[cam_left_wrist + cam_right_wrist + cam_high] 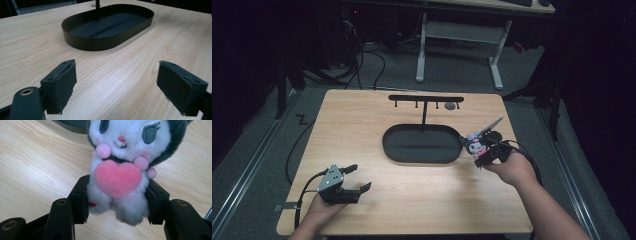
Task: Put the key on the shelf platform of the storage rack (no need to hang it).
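Observation:
A small plush toy (120, 170), white with a dark hood and a pink heart on its chest, is clamped at its lower body between the pads of my right gripper (117, 197). From above, the plush toy (475, 144) hangs just off the right end of the black oval tray (394, 150), with the right gripper (484, 155) behind it. A black hook stand (426, 99) rises from the tray's far side. My left gripper (357, 179) rests low at the table's front left, jaws wide apart. Bare wood lies between its pads (62, 82), and the oval tray (100, 43) stands ahead of them.
The wooden table (422, 195) has bare room in front of the tray. A small dark object (450, 106) lies under the stand's right end. Beyond the far edge stand a white desk frame (462, 40) and floor cables.

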